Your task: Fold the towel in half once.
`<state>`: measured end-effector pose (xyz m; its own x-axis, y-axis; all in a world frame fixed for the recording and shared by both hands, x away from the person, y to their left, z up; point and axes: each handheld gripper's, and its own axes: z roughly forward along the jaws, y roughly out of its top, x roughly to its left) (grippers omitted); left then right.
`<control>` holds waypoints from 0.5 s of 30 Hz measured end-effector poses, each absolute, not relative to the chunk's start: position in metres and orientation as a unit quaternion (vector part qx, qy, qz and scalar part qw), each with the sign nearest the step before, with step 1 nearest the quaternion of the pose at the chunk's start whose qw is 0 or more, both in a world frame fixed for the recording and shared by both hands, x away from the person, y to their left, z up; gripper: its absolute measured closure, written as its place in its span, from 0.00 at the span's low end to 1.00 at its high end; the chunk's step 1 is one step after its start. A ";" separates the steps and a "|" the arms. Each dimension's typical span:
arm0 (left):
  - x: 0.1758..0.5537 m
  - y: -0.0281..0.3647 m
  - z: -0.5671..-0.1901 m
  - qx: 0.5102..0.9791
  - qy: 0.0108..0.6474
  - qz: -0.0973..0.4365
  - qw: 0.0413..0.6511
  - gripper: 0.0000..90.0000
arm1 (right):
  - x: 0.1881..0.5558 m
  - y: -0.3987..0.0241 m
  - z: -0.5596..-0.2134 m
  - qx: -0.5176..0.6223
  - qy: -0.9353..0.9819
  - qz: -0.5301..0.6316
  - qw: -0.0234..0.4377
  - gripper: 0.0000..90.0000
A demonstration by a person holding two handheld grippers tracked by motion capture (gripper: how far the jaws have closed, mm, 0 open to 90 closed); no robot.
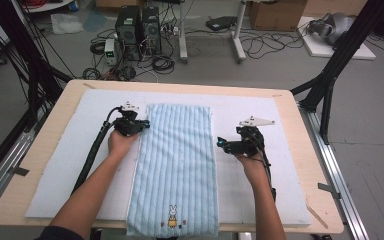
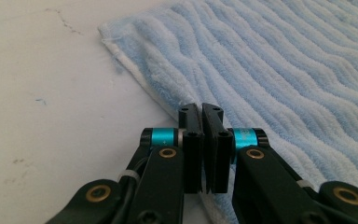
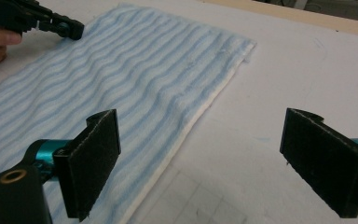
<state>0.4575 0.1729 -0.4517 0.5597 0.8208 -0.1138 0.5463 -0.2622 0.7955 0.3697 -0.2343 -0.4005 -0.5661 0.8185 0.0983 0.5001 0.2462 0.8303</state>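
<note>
A light blue striped towel point(image 1: 175, 160) lies flat and lengthwise on the white mat, with a small rabbit figure point(image 1: 172, 216) at its near end. My left gripper point(image 1: 142, 125) sits at the towel's left edge near the far corner. In the left gripper view its jaws point(image 2: 201, 112) stand pressed together on the towel's point(image 2: 284, 70) white hem. My right gripper point(image 1: 222, 144) is at the towel's right edge, jaws wide apart. In the right gripper view point(image 3: 200, 158) one pad is over the towel point(image 3: 135, 70) and the other over the mat. The left gripper point(image 3: 74, 30) also appears there, far off.
A white padded mat point(image 1: 260, 190) covers most of the wooden table point(image 1: 310, 150). The towel's near end hangs slightly past the table's front edge. Black frame legs point(image 1: 330, 75), computer towers point(image 1: 137, 30) and cables stand on the floor beyond the table.
</note>
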 end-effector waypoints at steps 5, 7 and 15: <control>0.457 0.173 -0.452 0.773 0.442 0.162 0.425 0.96 | 0.385 -0.220 -0.398 0.430 0.775 0.422 0.191 0.13; 0.457 0.173 -0.452 0.774 0.441 0.161 0.425 0.96 | 0.394 -0.213 -0.399 0.429 0.779 0.415 0.192 0.15; 0.457 0.173 -0.452 0.774 0.439 0.158 0.428 0.96 | 0.427 -0.190 -0.406 0.439 0.796 0.372 0.189 0.18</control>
<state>0.4571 0.1735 -0.4521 0.5637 0.8156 -0.1306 0.5445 -0.2480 0.8013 0.4272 -0.1901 -0.4056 -0.5437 0.8389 0.0253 0.5579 0.3387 0.7577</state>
